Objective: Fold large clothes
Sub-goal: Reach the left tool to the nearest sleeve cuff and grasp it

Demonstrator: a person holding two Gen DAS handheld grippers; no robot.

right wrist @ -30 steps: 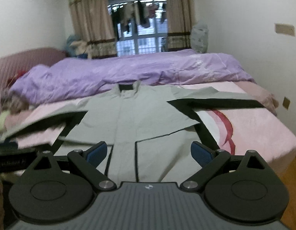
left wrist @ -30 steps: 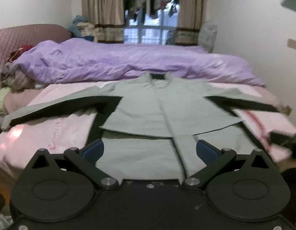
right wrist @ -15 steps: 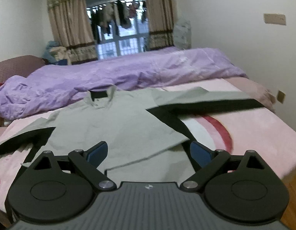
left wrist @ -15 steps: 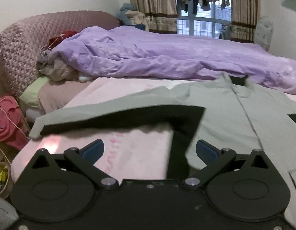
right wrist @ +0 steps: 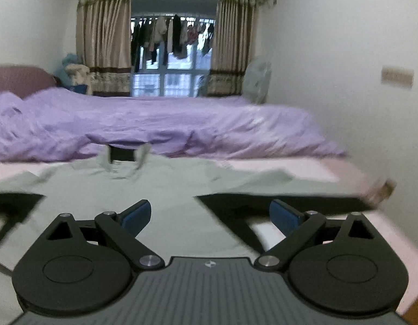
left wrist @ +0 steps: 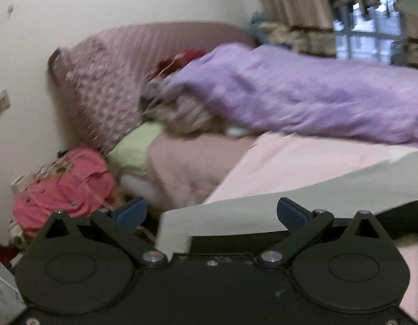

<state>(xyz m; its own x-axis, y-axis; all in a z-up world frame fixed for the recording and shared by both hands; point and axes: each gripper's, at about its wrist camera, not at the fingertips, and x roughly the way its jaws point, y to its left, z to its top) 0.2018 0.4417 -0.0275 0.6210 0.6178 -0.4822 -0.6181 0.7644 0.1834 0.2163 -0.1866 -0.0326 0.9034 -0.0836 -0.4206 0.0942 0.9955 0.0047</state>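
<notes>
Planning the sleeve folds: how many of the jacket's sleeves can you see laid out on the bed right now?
2. The left sleeve reaches the bed's edge before the left gripper; the right sleeve stretches toward the wall, ahead of the right gripper.

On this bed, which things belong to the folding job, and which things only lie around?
For the job:
- grey-green jacket, spread flat on the pink sheet
- its sleeve end, just ahead of the open left gripper
- right gripper, open above the jacket

Only lying around:
- purple duvet
- green pillow
- pink bundle beside the bed
- hanging laundry at the window
</notes>
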